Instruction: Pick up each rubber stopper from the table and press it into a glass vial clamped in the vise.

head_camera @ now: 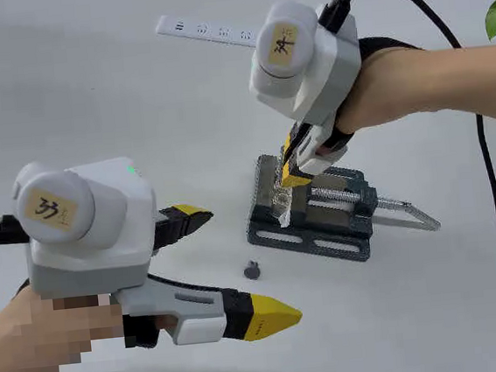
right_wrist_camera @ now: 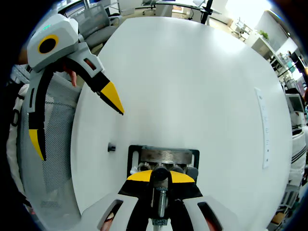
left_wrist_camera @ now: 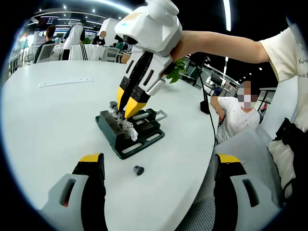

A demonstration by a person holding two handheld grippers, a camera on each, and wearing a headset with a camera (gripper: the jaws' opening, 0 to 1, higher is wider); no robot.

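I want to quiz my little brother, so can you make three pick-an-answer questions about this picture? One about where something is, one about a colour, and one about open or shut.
1. Where is the loose rubber stopper?
A. on the table beside the vise
B. on a chair
C. inside a cup

2. What colour are the jaw tips of the left gripper?
A. green
B. pink
C. yellow

3. How do the left gripper's jaws stand?
A. shut tight
B. open, with nothing between them
C. clamped on the vise

Answers:
1 A: the small dark stopper lies on the white table, close to the vise but not touching it.
2 C: both tips are bright yellow in the head view and the left gripper view.
3 B: the two tips stand far apart, with only table between them.
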